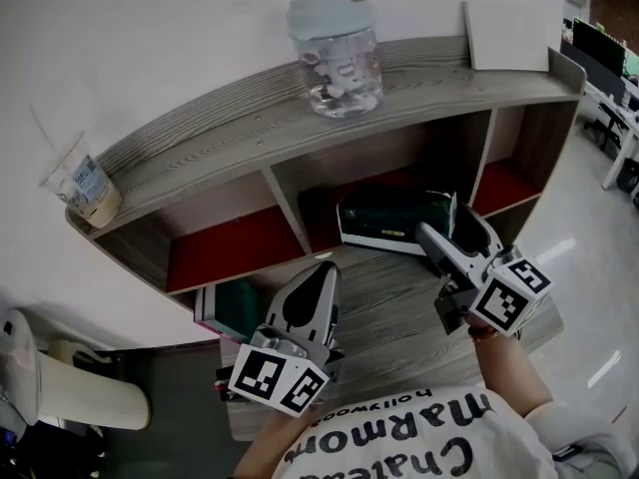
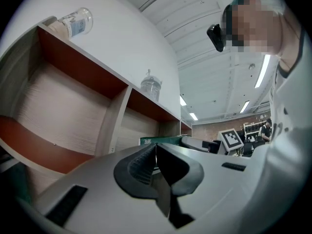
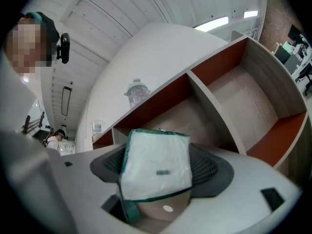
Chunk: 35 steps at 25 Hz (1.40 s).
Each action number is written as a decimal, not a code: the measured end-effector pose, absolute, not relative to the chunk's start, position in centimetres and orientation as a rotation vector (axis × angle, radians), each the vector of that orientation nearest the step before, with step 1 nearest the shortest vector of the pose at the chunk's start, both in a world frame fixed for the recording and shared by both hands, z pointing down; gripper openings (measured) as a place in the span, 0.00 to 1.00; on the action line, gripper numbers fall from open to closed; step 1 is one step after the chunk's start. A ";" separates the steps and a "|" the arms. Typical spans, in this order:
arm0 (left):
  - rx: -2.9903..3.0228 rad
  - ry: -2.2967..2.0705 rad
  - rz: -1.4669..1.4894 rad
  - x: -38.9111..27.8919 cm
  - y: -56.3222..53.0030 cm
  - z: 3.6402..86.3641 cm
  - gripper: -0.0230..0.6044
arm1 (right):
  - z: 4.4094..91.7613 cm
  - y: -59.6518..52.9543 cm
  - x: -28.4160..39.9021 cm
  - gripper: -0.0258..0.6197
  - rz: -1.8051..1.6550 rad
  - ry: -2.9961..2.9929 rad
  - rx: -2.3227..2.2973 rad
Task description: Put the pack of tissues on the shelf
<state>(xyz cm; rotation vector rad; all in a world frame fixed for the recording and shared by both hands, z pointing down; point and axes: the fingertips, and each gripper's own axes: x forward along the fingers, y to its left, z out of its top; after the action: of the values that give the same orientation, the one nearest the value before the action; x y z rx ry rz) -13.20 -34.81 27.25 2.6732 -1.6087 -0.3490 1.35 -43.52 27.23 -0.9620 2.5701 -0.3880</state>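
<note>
The pack of tissues (image 1: 394,220), dark green with a white face, lies at the mouth of the shelf's (image 1: 200,153) middle compartment. My right gripper (image 1: 454,230) grips its right end. In the right gripper view the pack (image 3: 156,162) fills the gap between the two dark pads (image 3: 209,167), which press on its sides. My left gripper (image 1: 318,277) hangs in front of the shelf, left of the pack, its jaws together and empty. The left gripper view shows the ribbed fingertips (image 2: 141,162) meeting, with the pack's green edge (image 2: 158,141) beyond them.
On the shelf's top board stand a clear water bottle (image 1: 336,56), a plastic cup (image 1: 82,186) at the left end and a white panel (image 1: 507,36) at the right end. A green and pink box (image 1: 232,309) sits low on the left. The side compartments have red backs.
</note>
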 end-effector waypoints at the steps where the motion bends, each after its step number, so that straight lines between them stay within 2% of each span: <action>1: 2.669 -1.613 -0.349 -13.3 -34.9 27.3 0.06 | 27.3 -43.7 1.3 0.63 -0.386 2.573 -0.962; 35: 2.630 -1.628 -0.364 -14.0 -35.3 28.1 0.07 | 30.0 -44.7 -0.6 0.66 -0.215 2.711 -1.101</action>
<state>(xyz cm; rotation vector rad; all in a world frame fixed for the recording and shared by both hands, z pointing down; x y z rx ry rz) -13.99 -35.30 28.05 2.6305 -1.6277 -0.3643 -0.57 -44.69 29.96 -1.1015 2.7113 -0.2150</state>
